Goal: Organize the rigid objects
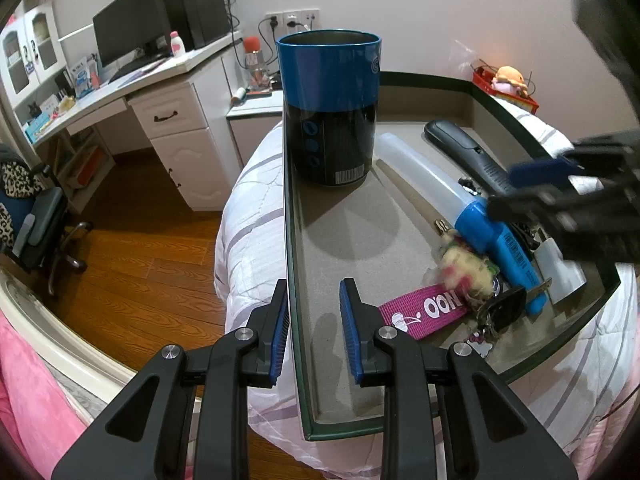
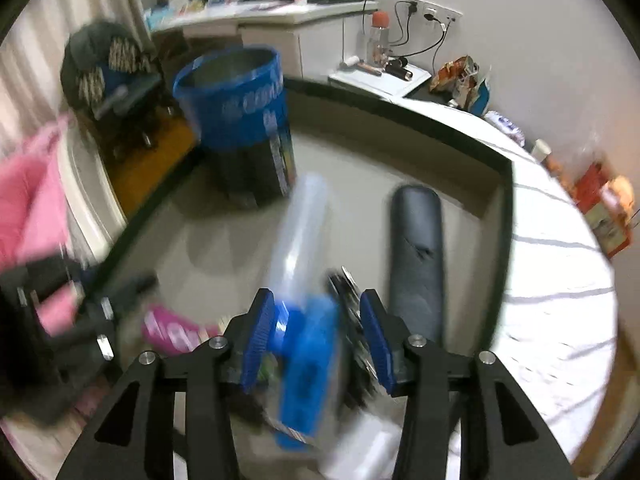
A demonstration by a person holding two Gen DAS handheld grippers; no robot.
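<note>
In the left wrist view, the left gripper straddles the near-left wall of the dark-rimmed tray, its blue-padded fingers apart with one outside the wall and one inside over the grey tray floor; it holds nothing. Just right of it on the tray floor lies a magenta lanyard strap joined to a bunch of keys and a fuzzy yellow-and-pink charm. Beyond these, a blue tool with a clear plastic tube lies diagonally, and past it a dark remote control lies alongside. At the far-left end of the tray, a blue-and-black can stands upright, open at the top. The tray rests on a white striped quilt.

In the blurred right wrist view, the right gripper hangs directly over the blue body of the tool, its fingers spread to either side of it; whether the pads touch the tool cannot be told. The remote control lies just right, and the can stands farther off to the left.

Behind the tray are a white desk and a monitor.
</note>
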